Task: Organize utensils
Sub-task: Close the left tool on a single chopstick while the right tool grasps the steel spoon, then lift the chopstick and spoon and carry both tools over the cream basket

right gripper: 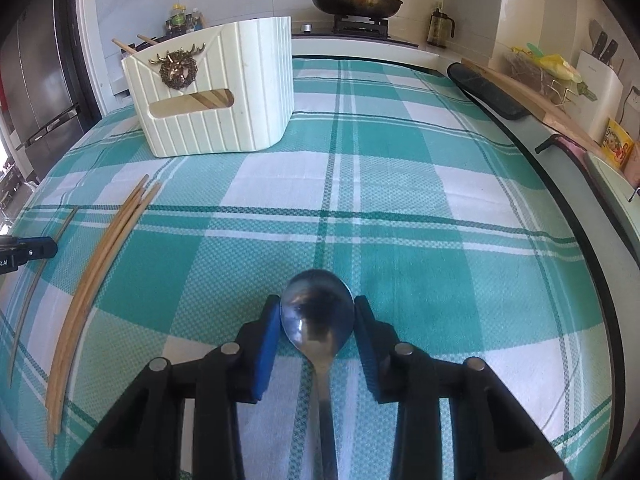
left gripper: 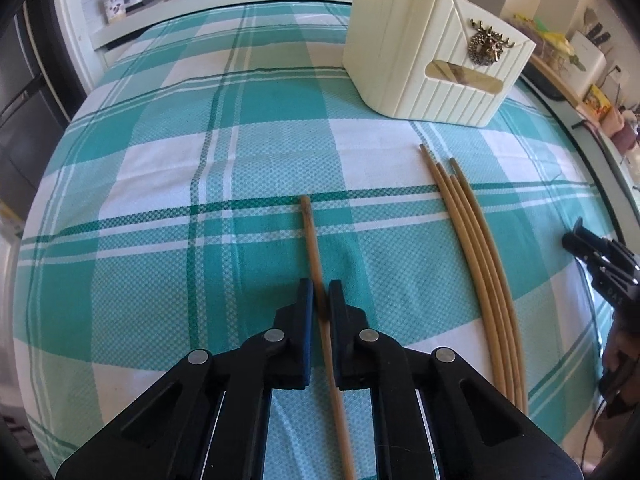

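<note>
Pickup step: left gripper (left gripper: 320, 294) fingers pinching chopstick (left gripper: 310, 228), right gripper (right gripper: 316, 312) fingers pinching spoon (right gripper: 317, 308); next, lift toward holder (right gripper: 216, 92) at 11 o'clock.

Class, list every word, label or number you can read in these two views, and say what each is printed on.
".AI": white letters on the left claw, cut by the frame edge.
"DA": faint letters on the right claw, rest unclear.
Jar label and yellow packet: too blurred to read.
Cream basket: deer emblem, no text.
</note>
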Available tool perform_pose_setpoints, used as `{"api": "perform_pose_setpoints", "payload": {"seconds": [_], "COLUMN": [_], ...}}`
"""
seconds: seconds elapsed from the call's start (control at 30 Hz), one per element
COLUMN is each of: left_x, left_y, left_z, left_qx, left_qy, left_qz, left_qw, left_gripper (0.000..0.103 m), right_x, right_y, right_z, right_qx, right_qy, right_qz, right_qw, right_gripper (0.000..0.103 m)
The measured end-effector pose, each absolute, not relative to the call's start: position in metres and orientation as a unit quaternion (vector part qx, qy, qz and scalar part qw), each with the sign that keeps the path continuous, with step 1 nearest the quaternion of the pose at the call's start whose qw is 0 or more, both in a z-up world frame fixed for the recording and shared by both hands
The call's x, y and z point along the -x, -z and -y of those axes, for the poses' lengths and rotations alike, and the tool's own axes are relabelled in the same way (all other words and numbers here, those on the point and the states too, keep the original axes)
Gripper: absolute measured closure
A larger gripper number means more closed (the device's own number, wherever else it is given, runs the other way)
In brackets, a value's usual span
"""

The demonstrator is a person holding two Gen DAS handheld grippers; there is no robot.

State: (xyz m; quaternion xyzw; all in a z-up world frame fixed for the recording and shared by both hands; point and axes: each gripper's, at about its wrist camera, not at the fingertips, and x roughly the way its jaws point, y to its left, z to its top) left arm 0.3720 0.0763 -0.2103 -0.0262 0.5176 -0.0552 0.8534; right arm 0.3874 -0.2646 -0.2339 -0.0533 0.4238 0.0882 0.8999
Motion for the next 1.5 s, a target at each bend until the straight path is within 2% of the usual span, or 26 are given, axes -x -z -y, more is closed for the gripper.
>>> {"api": "perform_pose_setpoints", "payload": {"seconds": [0.17, 0.47, 0.73, 1.07, 1.5], "left_x": [-0.36, -0.304, -0.271, -0.265, -0.274], "left_y": [0.193, 0.118, 0.078, 0.061, 0.04], "left_z": [-0.09, -0.104, -0.105, -0.095, -0.103], "left_qx": [0.057, 0.086, 0.098, 0.095, 0.096], "left_qy": [0.065, 0.09, 0.112, 0.125, 0.132], "left_qz": [-0.49, -0.39, -0.331, -0.315, -0.301], "left_qw": [0.867, 0.912, 0.932, 0.936, 0.939], "left_gripper": [0.099, 0.099, 0.099, 0.099, 0.099], "right_x": [-0.377, -0.317, -0.271, -0.267, -0.285], "right_y": [0.222, 0.154, 0.114, 0.083, 0.054], "right_z": [0.269, 0.266, 0.261, 0.256, 0.258], "right_qx": [0.036, 0.033, 0.046, 0.035, 0.018], "right_qy": [-0.117, -0.188, -0.217, -0.226, -0.239], "right_qz": [-0.4, -0.312, -0.251, -0.221, -0.222], "right_qw": [0.908, 0.931, 0.942, 0.948, 0.945], "right_gripper": [0.067, 0.067, 0.067, 0.067, 0.067]}}
